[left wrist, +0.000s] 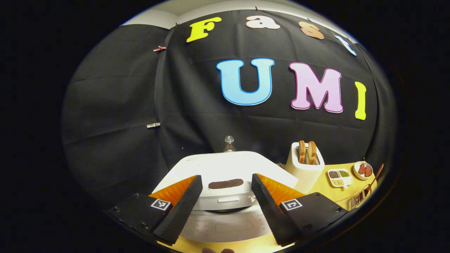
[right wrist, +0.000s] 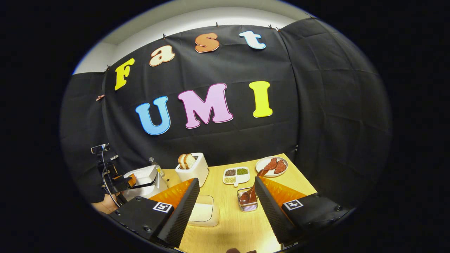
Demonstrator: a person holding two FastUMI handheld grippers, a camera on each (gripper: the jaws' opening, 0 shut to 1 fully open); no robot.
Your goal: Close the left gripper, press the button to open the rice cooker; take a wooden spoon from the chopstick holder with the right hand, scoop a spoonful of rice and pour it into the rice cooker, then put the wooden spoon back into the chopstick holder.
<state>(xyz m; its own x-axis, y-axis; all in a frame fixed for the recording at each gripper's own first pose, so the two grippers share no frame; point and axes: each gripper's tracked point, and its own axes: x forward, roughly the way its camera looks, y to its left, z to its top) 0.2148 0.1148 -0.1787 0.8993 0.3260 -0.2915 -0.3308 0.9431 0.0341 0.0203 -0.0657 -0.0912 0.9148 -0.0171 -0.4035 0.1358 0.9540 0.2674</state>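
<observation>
Pale woodgrain table [right wrist: 225, 225] carries a rounded white rice cooker [left wrist: 228, 168]; both ridged-padded tools [left wrist: 226, 207] [right wrist: 225, 211] gape open.

- The left gripper [left wrist: 226, 196] is built with two wedge-shaped fingers [left wrist: 182, 207] faced with ribbed pads.
- Each finger is backed by an orange ridged panel [left wrist: 175, 189] and mounted on a black block with screws.
- A square black-and-white marker tag [left wrist: 160, 204] is fixed on each block.
- The right gripper [right wrist: 226, 200] is made alike, with a marker tag [right wrist: 293, 204] on each block.
- In the right gripper view, a thin dark cable [right wrist: 105, 175] is seen along the left gripper.
</observation>
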